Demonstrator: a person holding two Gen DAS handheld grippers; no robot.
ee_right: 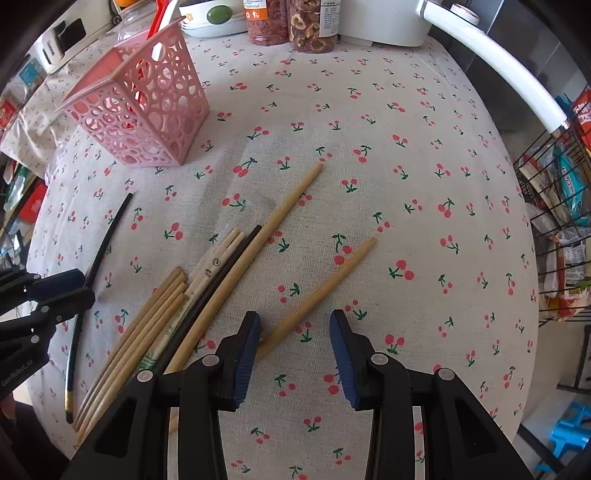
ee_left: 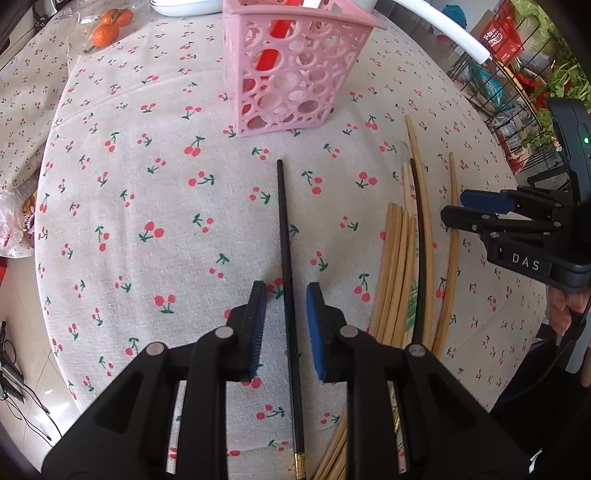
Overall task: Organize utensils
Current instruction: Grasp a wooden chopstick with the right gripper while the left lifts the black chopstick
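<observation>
We were not far along with tidying the chopsticks. The pink basket (ee_left: 295,70) stood at about twelve o'clock in the left wrist view and had only something red and white in it, as far as we could see. Most of the sticks lay flat on the desk (ee_right: 424,184) with its cherry cloth. Our left gripper (ee_left: 286,325) had its jaws a little apart, one on each side of the black chopstick (ee_left: 284,236), and the pads were not pressing on it. Our right gripper (ee_right: 295,358) had its jaws open too, wider, with nothing held; a lone wooden chopstick (ee_right: 325,288) ran past its left jaw toward one o'clock. The pile of wooden chopsticks (ee_right: 155,317) lay at about ten o'clock in the right wrist view, with another black stick mixed in. So we thought nearly every stick had yet to go in the basket. Jars (ee_right: 288,22) and a white dish (ee_right: 210,22) sat at the far edge, and oranges (ee_left: 110,26) lay at eleven o'clock in the left view. Nothing stood between the sticks and the basket, but the two grippers were close and could bump.
</observation>
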